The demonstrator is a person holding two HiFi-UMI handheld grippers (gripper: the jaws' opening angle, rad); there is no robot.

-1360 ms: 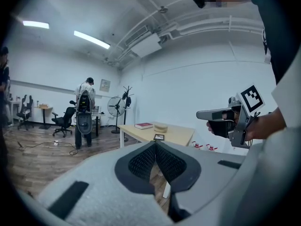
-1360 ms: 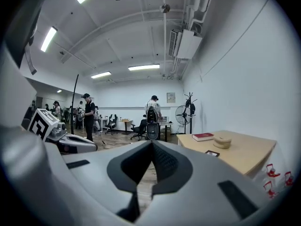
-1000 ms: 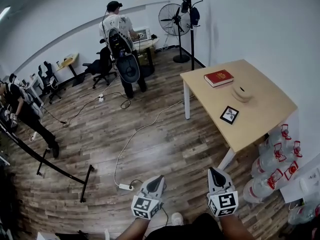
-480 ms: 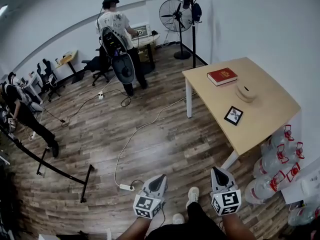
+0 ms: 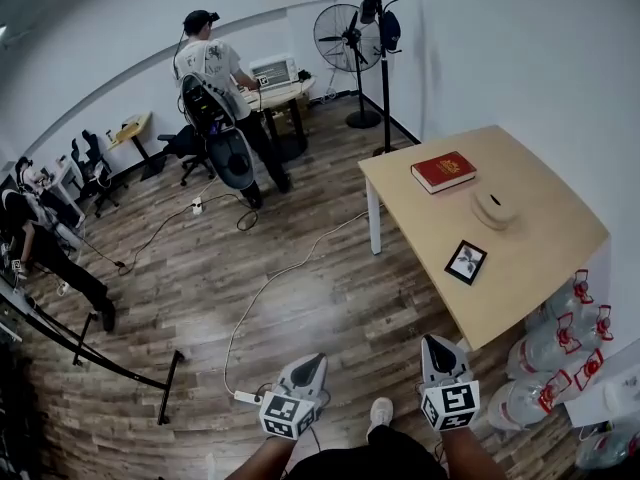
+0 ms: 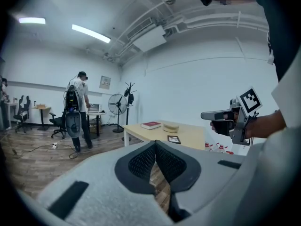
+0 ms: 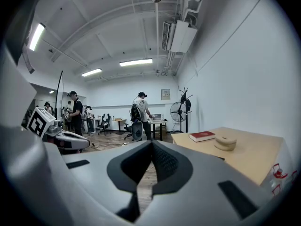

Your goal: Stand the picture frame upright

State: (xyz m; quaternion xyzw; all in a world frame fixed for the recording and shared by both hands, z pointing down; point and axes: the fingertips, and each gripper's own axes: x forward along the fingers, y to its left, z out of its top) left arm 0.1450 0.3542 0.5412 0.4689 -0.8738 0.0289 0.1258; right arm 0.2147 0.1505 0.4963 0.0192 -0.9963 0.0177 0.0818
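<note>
A small black picture frame [image 5: 466, 262] lies flat on the light wooden table [image 5: 530, 258] at the right, near its front edge; the left gripper view catches the frame [image 6: 173, 139] far off. Both grippers are held low over the floor, well short of the table. My left gripper [image 5: 313, 362] is shut with nothing between its jaws. My right gripper [image 5: 432, 345] is also shut and empty, nearest the table's front corner. In each gripper view the pads meet at the tip [image 6: 154, 143] [image 7: 152, 143].
A red book [image 5: 443, 170] and a pale round object [image 5: 494, 208] lie on the table beyond the frame. Water jugs [image 5: 560, 338] stand on the floor right of the table. A cable and power strip [image 5: 247, 397] cross the wood floor. People, a fan [image 5: 344, 38] and a coat stand are far back.
The view has shifted so the table sits slightly closer and lower right. Both grippers stay shut, low in front of me. The person at the back has moved left.
</note>
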